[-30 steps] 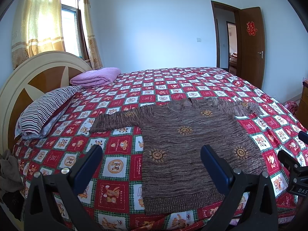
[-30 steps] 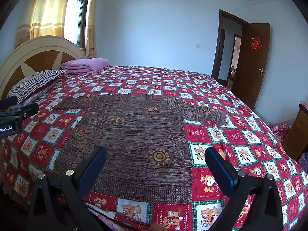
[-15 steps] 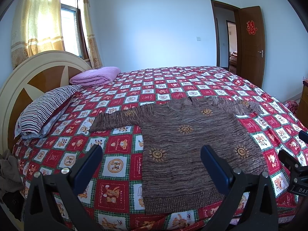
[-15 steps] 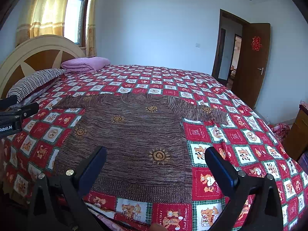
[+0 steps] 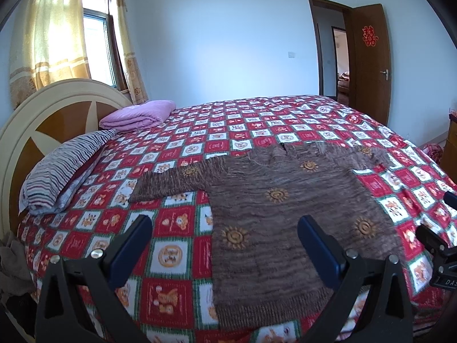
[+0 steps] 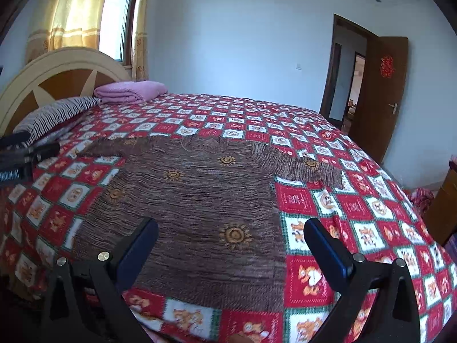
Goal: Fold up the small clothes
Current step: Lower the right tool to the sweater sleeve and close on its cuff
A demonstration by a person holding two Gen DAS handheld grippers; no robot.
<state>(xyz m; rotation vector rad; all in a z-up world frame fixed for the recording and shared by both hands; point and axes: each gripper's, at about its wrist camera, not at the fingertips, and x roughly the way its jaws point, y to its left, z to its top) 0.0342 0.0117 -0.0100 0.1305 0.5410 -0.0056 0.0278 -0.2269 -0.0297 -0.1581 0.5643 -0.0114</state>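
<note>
A brown knitted sweater with orange sun motifs lies flat on the bed, both sleeves spread out sideways and its hem toward me. In the right wrist view the same sweater fills the middle. My left gripper hovers open above the sweater's lower left part, nothing between its fingers. My right gripper is open too, above the sweater's lower right part and holding nothing. Each gripper shows at the edge of the other's view.
The bed carries a red, white and green checked bedspread. A striped pillow and a folded purple blanket lie by the headboard. An open door stands at the far right.
Both grippers have crept slightly forward over the sweater, the right one more so. The sweater has not moved, and both pairs of fingers stay apart.
</note>
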